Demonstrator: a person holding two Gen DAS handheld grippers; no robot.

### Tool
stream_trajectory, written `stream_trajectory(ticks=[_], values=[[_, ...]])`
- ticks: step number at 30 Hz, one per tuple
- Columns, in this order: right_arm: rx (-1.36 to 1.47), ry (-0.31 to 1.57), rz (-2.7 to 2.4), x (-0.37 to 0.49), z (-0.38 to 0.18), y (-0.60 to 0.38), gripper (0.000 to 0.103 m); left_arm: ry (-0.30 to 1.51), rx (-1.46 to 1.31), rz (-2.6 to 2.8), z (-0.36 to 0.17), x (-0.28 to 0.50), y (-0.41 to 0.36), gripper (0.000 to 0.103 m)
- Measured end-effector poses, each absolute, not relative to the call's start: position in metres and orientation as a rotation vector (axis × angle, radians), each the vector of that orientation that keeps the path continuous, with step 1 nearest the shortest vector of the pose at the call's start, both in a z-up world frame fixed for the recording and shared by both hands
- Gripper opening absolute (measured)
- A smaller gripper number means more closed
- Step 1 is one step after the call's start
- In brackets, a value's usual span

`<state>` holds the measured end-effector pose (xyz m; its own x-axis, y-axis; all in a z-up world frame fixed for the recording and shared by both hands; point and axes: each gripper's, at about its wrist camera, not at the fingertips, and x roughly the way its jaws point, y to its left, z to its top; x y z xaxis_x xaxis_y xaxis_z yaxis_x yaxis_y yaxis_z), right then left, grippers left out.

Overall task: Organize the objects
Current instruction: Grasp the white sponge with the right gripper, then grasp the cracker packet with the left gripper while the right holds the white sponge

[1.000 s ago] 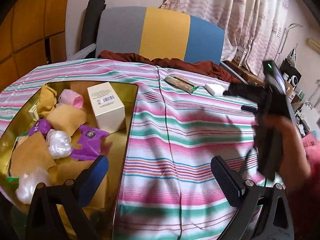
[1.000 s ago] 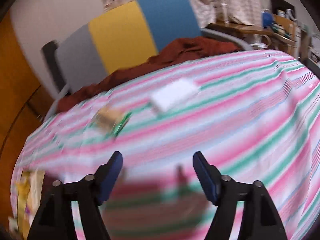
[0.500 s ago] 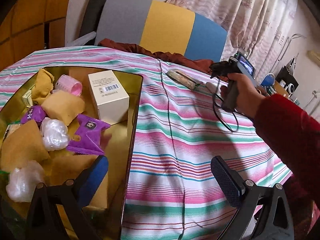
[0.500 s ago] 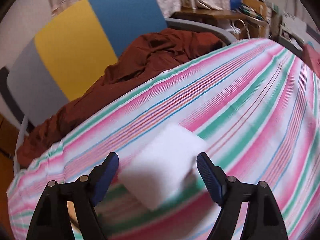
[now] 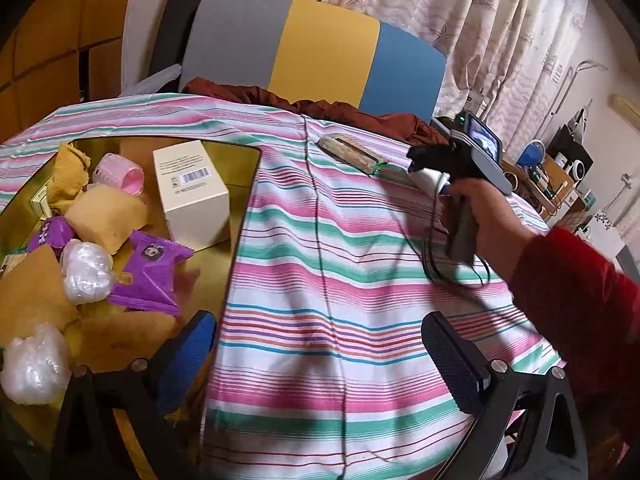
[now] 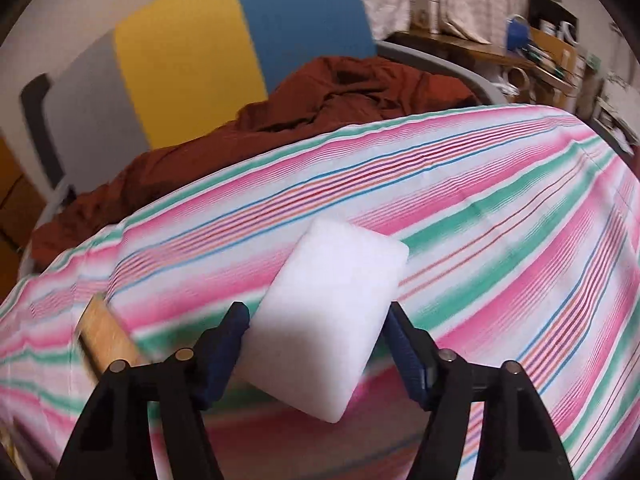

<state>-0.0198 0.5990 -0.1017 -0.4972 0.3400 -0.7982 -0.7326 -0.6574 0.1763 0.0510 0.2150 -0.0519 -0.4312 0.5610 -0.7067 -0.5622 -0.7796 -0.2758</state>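
Observation:
A white foam block (image 6: 326,312) lies on the striped tablecloth (image 6: 500,240). My right gripper (image 6: 316,344) has its blue pads on both sides of the block, touching or nearly touching it. In the left wrist view the right gripper (image 5: 424,168) is at the far side of the table with the white block (image 5: 430,179) under it. My left gripper (image 5: 316,354) is open and empty, low over the near table edge beside the gold tray (image 5: 240,184). The tray holds a cream box (image 5: 192,196), a purple packet (image 5: 150,276), a pink roller (image 5: 120,172) and tan pouches.
A wrapped tan bar (image 5: 352,154) lies on the cloth near the white block, and shows at the left in the right wrist view (image 6: 108,336). A grey, yellow and blue chair (image 5: 316,48) with a brown cloth (image 6: 320,96) stands behind the table. Cluttered shelves are at right.
My right gripper moved forward over the white block and narrowed its jaws around it. The left gripper stayed nearly still, open beside the tray.

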Motion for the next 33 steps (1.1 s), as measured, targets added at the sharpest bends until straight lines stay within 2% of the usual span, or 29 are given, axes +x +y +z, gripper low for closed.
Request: stream_trajectory(ticks=[6,10,16,20,24,28,33], values=[[-0.986,0.732,2.253,0.029,-0.098,0.592,0.067,-0.022,-1.156,2.27,-0.048,0.038,0.228,0.103],[-0.979,0.639,2.32,0.055,-0.098,0.576,0.067,-0.062,-1.172,2.323,-0.04,0.032,0.238,0.103],[-0.87,0.611,2.358,0.073,-0.093,0.566,0.067,-0.129,-1.135,2.285,-0.026,0.03,0.276,0.103],[-0.874,0.575,2.339,0.07,-0.094,0.564,0.067,-0.138,-1.109,2.284,-0.023,0.001,0.321,0.103],[-0.844,0.583,2.297,0.076,-0.094,0.567,0.068,-0.03,-1.075,2.337,-0.031,-0.042,0.378,0.103],[-0.803,0.594,2.291,0.083,-0.093,0.569,0.069,0.029,-1.165,2.381,-0.05,-0.085,0.421,0.103],[-0.785,0.621,2.285,0.086,-0.094,0.572,0.069,0.001,-1.298,2.446,-0.074,-0.127,0.457,0.103]])
